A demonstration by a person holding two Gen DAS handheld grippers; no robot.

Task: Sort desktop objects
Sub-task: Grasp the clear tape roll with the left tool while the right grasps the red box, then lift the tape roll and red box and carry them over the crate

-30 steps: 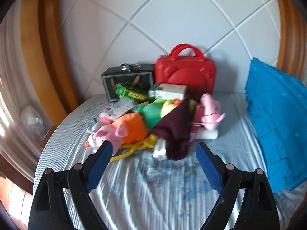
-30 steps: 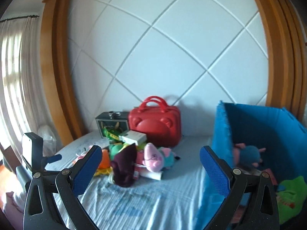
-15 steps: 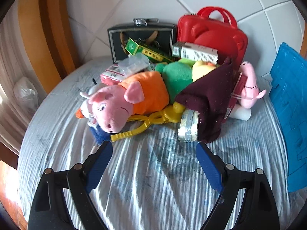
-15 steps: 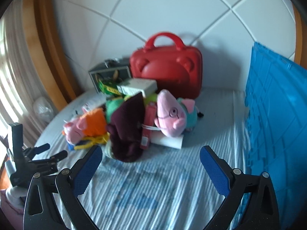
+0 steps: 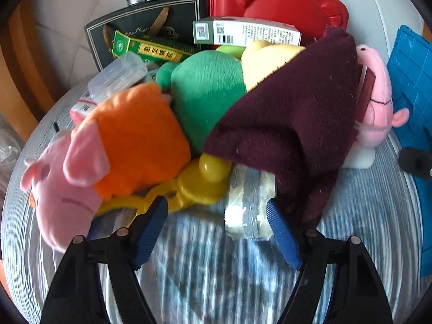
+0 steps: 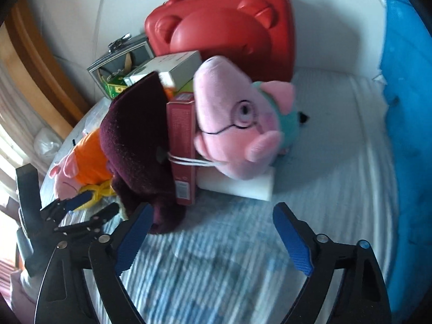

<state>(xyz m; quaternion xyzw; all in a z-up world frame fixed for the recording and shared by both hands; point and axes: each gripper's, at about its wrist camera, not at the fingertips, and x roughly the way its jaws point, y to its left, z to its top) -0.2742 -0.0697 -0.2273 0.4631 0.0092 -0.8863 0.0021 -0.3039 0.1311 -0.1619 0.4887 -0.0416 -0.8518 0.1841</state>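
Toys [image 5: 205, 102] piled by white wall [image 6: 81, 27]; left gripper [image 5: 217, 216] and right gripper [image 6: 210, 221], jaws closing yet released, over bare striped sheet [image 6: 337, 189] beside blue bin [image 6: 405, 108]

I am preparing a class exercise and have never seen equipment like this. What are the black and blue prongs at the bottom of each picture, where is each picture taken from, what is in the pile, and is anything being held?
The prongs are two-finger grippers a person holds, one per hand. Each carries a wide-angle camera looking along its fingers: one picture is from the left gripper, the other from the right gripper.

On the striped blue cloth lies a pile: a pig plush in orange, a green plush, a maroon cloth, a yellow plastic toy, a tape roll, a pig plush with glasses and small boxes. Behind stands a red case; a blue bin stands at the right.

Both sets of jaws have just been closing, but nothing is held yet.
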